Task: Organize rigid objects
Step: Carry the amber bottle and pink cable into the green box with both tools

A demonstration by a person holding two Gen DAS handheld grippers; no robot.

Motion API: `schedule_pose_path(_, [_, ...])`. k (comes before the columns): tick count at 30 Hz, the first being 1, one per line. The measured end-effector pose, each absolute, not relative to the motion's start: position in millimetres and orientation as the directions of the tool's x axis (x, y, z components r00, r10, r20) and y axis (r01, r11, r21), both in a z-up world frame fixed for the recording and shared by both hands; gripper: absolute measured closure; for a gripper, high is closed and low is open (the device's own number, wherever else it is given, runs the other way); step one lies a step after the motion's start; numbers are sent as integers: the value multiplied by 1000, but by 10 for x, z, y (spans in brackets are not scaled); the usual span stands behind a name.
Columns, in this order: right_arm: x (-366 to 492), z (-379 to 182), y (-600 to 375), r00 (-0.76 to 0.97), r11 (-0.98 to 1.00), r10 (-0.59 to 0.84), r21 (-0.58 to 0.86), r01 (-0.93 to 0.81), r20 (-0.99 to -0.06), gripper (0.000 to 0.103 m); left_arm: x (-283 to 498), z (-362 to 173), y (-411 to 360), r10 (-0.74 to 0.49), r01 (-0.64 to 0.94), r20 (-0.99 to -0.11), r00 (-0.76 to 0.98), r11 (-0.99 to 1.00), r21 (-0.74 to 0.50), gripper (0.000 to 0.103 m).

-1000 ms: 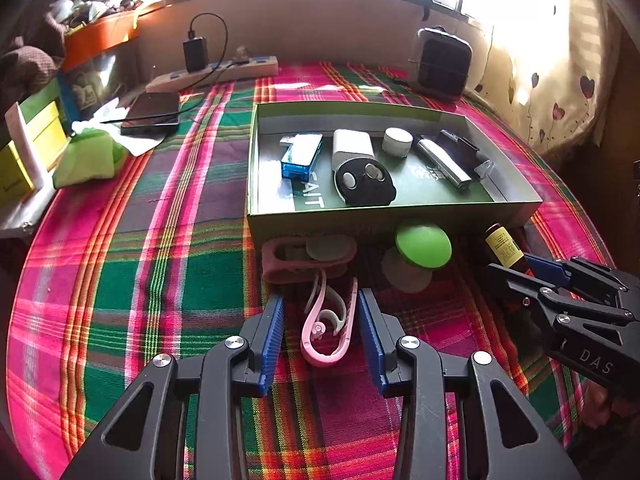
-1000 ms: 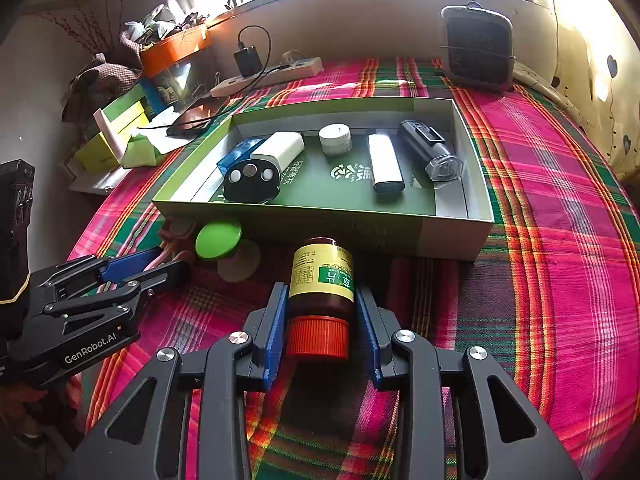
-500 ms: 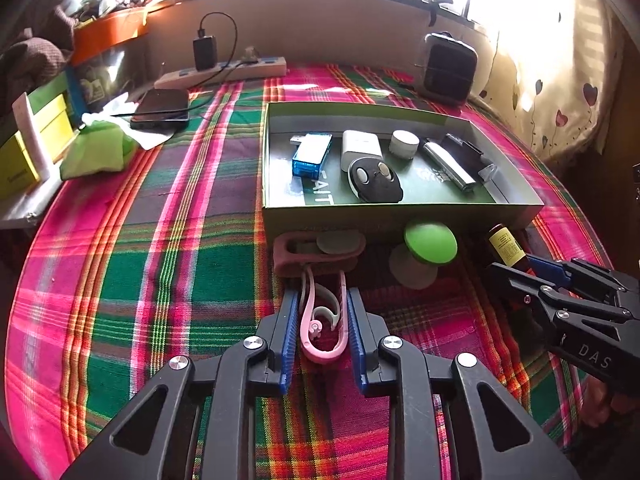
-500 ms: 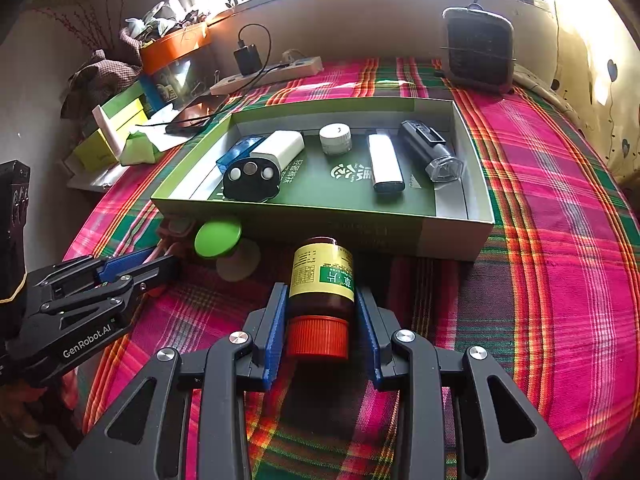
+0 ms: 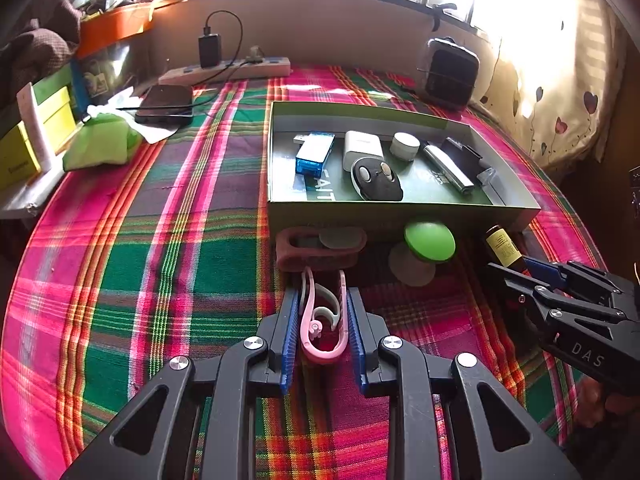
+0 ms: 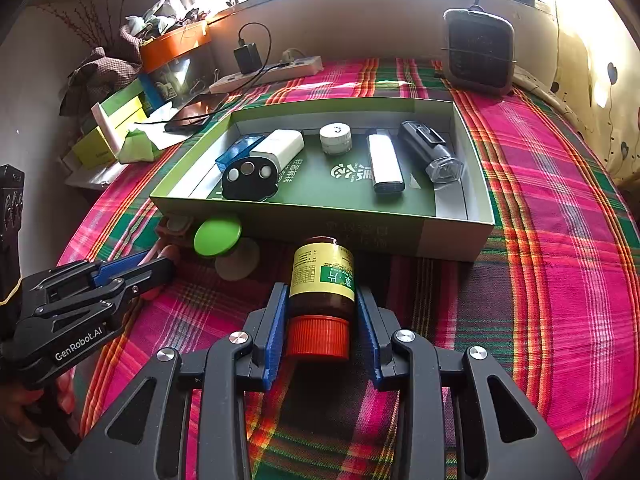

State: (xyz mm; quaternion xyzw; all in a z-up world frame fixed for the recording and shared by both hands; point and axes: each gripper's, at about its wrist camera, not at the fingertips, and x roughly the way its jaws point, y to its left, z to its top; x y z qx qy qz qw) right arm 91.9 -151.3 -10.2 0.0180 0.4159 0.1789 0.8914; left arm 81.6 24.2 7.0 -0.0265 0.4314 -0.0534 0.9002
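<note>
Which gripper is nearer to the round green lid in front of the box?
Left. The left gripper sits just beside the round green lid; the right gripper is farther off, around the brown bottle.

Ahead of both hand-held grippers, the near wall of the green box (image 6: 360,232) blocks forward travel at surface level. A green disc (image 5: 430,241) and a dark red case (image 5: 320,249) lie against that wall. Open plaid cloth (image 5: 160,260) lies left of the box; more open cloth (image 6: 560,240) lies to its right.
</note>
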Motion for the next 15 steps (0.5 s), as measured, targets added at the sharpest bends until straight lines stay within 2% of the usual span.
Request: schedule_pose_path(15, [875,-83,-1524,593,937,331,181,-299,-734,70,739,240,254,-137,76,-750,648,990,-115,81])
